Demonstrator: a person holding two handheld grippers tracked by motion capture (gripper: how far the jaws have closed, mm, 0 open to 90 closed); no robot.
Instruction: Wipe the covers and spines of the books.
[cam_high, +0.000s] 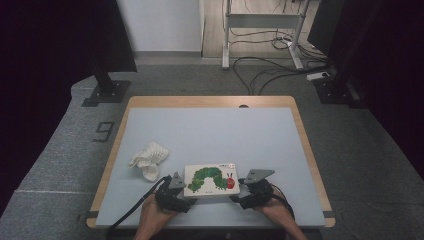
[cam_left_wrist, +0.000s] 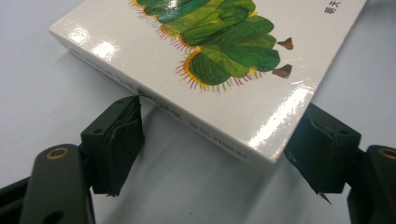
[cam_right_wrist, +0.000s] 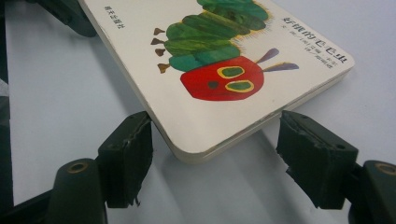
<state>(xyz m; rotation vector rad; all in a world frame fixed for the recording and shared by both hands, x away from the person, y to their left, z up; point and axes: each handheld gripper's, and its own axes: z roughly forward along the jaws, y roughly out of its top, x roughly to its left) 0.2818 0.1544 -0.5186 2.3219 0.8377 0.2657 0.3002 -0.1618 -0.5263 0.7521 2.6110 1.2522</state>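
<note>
A board book with a green caterpillar on its white cover is seen lying flat on the pale blue tabletop, near the front edge and roughly at mid-width. In the high view, the book is flanked by two hand-held grippers: the left gripper at its near left corner, the right gripper at its near right corner. Each gripper is held in a hand entering from the bottom edge.

In the left gripper view, the spine-side corner of the book is seen between the two black fingers. The fingers are spread. One pad stands at the spine edge, touching or just short of it; which cannot be told. The other pad lies partly behind the near corner, contact likewise not resolvable. No pinch is evident.

In the right gripper view, the rounded corner of the book, nearest the caterpillar's red head, is framed by the fingers. These are spread also. The left pad stands just beside the book's edge; the right pad is apart from it, with bare tabletop visible in the gap.

A crumpled white cloth is noted on the tabletop, left of the book and a little farther back, apart from it.
</note>
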